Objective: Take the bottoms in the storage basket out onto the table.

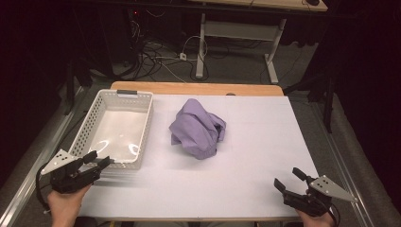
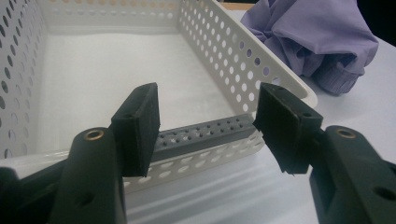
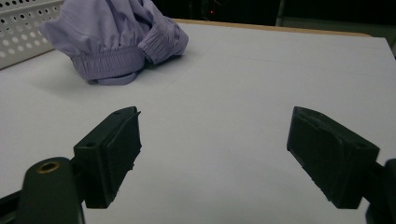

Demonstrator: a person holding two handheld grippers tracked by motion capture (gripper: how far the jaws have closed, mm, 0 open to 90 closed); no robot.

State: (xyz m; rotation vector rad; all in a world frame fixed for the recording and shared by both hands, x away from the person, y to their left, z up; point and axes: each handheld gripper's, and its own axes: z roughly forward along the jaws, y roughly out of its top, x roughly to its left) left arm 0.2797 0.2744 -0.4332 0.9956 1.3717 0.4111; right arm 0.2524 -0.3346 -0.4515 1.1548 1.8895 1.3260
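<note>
From the high view, a crumpled lilac garment (image 1: 197,128) with elastic cuffs lies in a heap near the middle of the white table (image 1: 246,156), just to the right of a perforated white plastic basket (image 1: 94,118) that stands empty. The left gripper (image 1: 101,160) sits at the near left corner of the table, its tips at the basket's near rim; the right gripper (image 1: 289,178) rests near the near right edge, well apart from the garment. Both are held by a hand at the bottom of the picture. Judging by this layout, the work is at its very start — the garment has not been picked up, and the likely aim is to get it into the basket.

In the left gripper view, the left gripper (image 2: 205,119) looks into the basket (image 2: 243,51) across its near wall. Its jaws stand moderately apart with nothing between the pads; whether a tip brushes the rim I cannot tell. The garment (image 2: 313,37) shows beyond the basket's far side wall.

In the right gripper view, the right gripper (image 3: 219,154) has its jaws spread wide over bare table and grips nothing. The garment (image 3: 116,42) lies ahead and to the left, cuffs facing the camera. The next move probably calls for a reach forward to the heap and a pinch on a thick fold — loose cloth may slip or trail.
</note>
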